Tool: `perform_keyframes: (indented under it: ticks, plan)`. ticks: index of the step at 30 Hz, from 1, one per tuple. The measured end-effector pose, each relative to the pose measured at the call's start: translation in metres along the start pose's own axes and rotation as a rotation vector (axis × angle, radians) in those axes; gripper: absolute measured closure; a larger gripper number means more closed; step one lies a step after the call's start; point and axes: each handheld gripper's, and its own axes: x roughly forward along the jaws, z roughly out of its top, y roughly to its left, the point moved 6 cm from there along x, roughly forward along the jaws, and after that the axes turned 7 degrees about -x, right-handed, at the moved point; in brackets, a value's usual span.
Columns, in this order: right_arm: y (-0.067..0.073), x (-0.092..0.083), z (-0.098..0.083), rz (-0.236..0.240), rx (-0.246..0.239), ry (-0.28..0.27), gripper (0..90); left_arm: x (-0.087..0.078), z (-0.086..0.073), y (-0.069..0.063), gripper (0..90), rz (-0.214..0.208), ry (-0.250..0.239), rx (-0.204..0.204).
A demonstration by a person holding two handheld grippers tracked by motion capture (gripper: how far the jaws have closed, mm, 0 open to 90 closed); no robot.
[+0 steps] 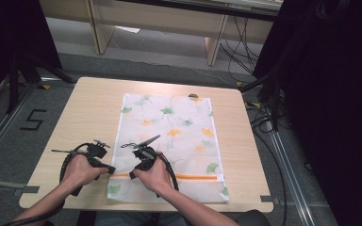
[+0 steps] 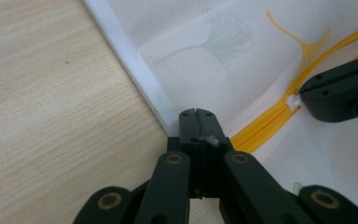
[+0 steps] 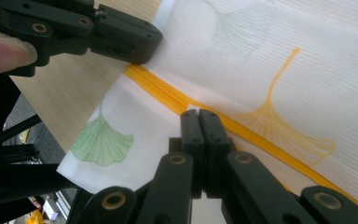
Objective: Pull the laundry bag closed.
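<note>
A white mesh bag (image 1: 169, 136) printed with green and orange ginkgo leaves lies flat on the wooden table (image 1: 89, 113). An orange zipper (image 1: 195, 177) runs across its near end. My left gripper (image 2: 196, 114) is shut on the bag's white hem (image 2: 135, 70), right beside the zipper's end (image 2: 251, 135). My right gripper (image 3: 199, 114) is shut on the zipper (image 3: 270, 144), with a small white pull tab (image 2: 292, 100) at its tip. In the high view the left gripper (image 1: 111, 168) and the right gripper (image 1: 132, 175) sit close together at the bag's near left corner.
The table's near edge (image 1: 141, 205) lies just behind both hands. Black cables (image 1: 264, 117) hang off the table's right side. Pale wooden furniture legs (image 1: 101, 28) stand on the floor beyond the table, and dark drapes (image 1: 339, 94) flank it.
</note>
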Motion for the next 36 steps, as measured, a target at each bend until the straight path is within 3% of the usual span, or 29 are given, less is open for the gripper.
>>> perform_keyframes:
  ticks: [1, 2, 3, 5, 6, 7, 8, 11, 19, 26, 27, 31, 34, 36]
  plan:
    - [-0.003, -0.001, 0.0, -0.001, -0.029, -0.001, 90.0, 0.0, 0.0, 0.0, 90.0, 0.0, 0.0, 0.0]
    - [-0.002, -0.002, -0.002, -0.015, 0.0, 0.012, 90.0, 0.0, 0.0, 0.0, 90.0, 0.0, 0.0, 0.0]
    - [-0.006, -0.002, -0.002, -0.018, -0.02, 0.01, 90.0, 0.0, 0.0, 0.0, 90.0, 0.0, 0.0, -0.001]
    - [-0.004, -0.002, -0.003, -0.005, 0.01, 0.001, 90.0, 0.0, 0.0, 0.0, 90.0, 0.001, 0.0, -0.001]
    - [-0.007, -0.002, -0.003, -0.011, -0.026, -0.009, 90.0, 0.0, 0.0, 0.0, 90.0, 0.001, 0.0, 0.0]
    - [-0.007, -0.004, -0.004, -0.022, -0.007, 0.016, 90.0, 0.0, 0.0, 0.0, 90.0, 0.0, 0.0, 0.001]
    - [-0.004, -0.004, -0.003, -0.004, 0.01, 0.0, 90.0, 0.0, 0.0, 0.0, 90.0, 0.001, 0.0, 0.0]
    - [-0.007, -0.006, -0.003, -0.015, -0.014, -0.006, 90.0, 0.0, 0.0, 0.0, 90.0, 0.002, -0.002, 0.003]
    - [-0.01, -0.011, -0.007, -0.005, 0.018, -0.003, 90.0, 0.0, 0.0, 0.0, 90.0, 0.001, 0.0, 0.002]
    - [-0.019, -0.015, -0.012, -0.013, 0.007, -0.019, 90.0, 0.0, 0.0, 0.0, 90.0, 0.002, 0.001, 0.002]
    - [-0.017, -0.016, -0.012, -0.009, 0.028, -0.016, 90.0, 0.0, 0.0, 0.0, 90.0, 0.002, 0.001, 0.002]
    - [-0.02, -0.018, -0.014, -0.004, 0.029, -0.016, 90.0, 0.0, 0.0, 0.0, 90.0, 0.002, 0.001, 0.003]
    - [-0.024, -0.019, -0.015, -0.012, 0.001, -0.025, 90.0, 0.0, 0.0, 0.0, 90.0, 0.002, 0.001, 0.003]
    - [-0.022, -0.021, -0.015, -0.009, 0.028, -0.02, 90.0, 0.0, 0.0, -0.001, 90.0, 0.002, 0.002, 0.002]
